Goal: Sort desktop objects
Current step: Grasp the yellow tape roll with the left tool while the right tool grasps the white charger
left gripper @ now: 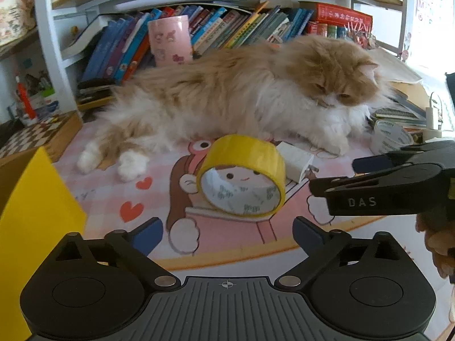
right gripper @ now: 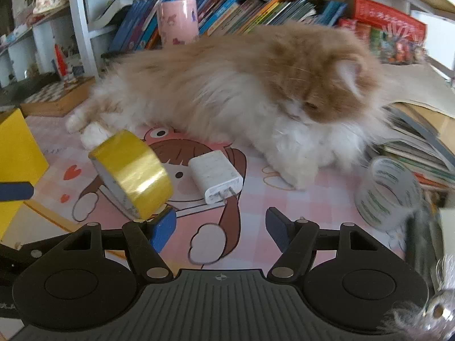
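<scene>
A yellow tape roll (left gripper: 244,174) stands tilted on the pink cartoon desk mat (left gripper: 227,241), just ahead of my left gripper (left gripper: 227,234), which is open and empty. It also shows in the right wrist view (right gripper: 133,173), left of my right gripper (right gripper: 220,227), which is open and empty. A white charger plug (right gripper: 216,179) lies on the mat just ahead of the right gripper, beside the roll (left gripper: 295,160). The right gripper shows in the left wrist view (left gripper: 335,179). A clear tape roll (right gripper: 386,193) sits at right (left gripper: 389,136).
A fluffy orange-and-white cat (left gripper: 256,91) lies across the mat behind the objects. A yellow box (left gripper: 31,227) stands at left (right gripper: 17,153). A pink cup (left gripper: 170,39) and a row of books (left gripper: 241,25) are at the back. Stacked books (right gripper: 421,153) lie right.
</scene>
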